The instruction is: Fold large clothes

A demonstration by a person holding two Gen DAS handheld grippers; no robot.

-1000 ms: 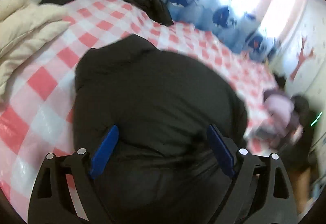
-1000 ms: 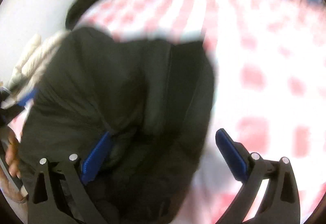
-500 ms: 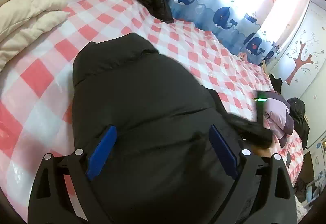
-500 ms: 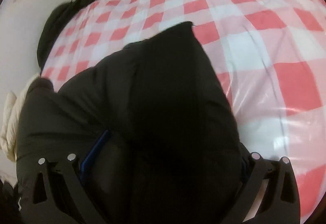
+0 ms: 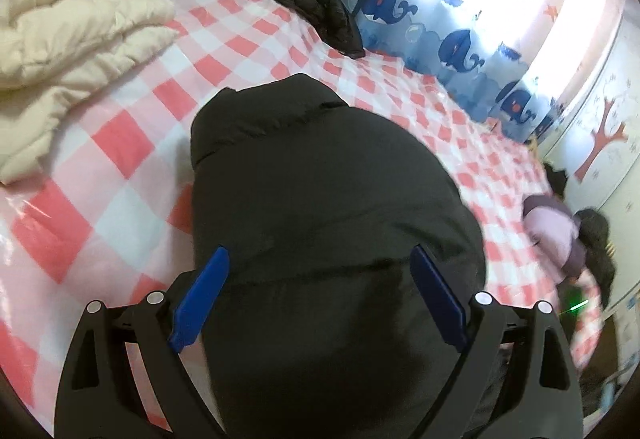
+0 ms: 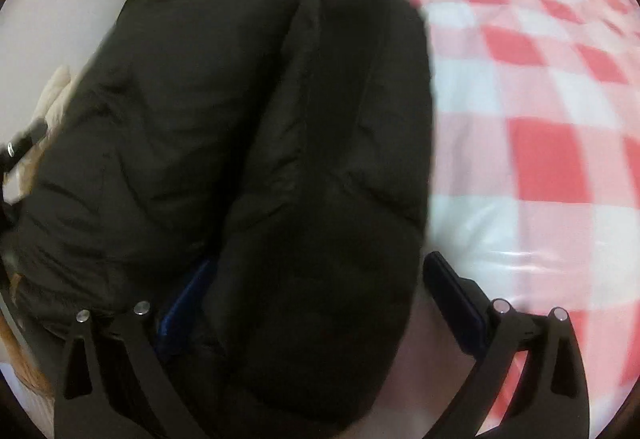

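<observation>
1. I can read no text, label, brand or number from either wrist camera.
2. The curtain [image 5: 452, 39] carries only whale pictures, no words.
3. The wall [image 5: 600, 143] to my right bears a tree picture, with no lettering I can make out.
4. The black jacket [image 5: 320, 207] shows no logo or tag, in the left view or the right [image 6: 240, 143].
5. The checked sheet [image 5: 120, 143] is plain pattern, without print.

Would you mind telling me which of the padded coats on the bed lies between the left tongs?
The black puffer jacket in the foreground; the cream coat lies far left.
</observation>
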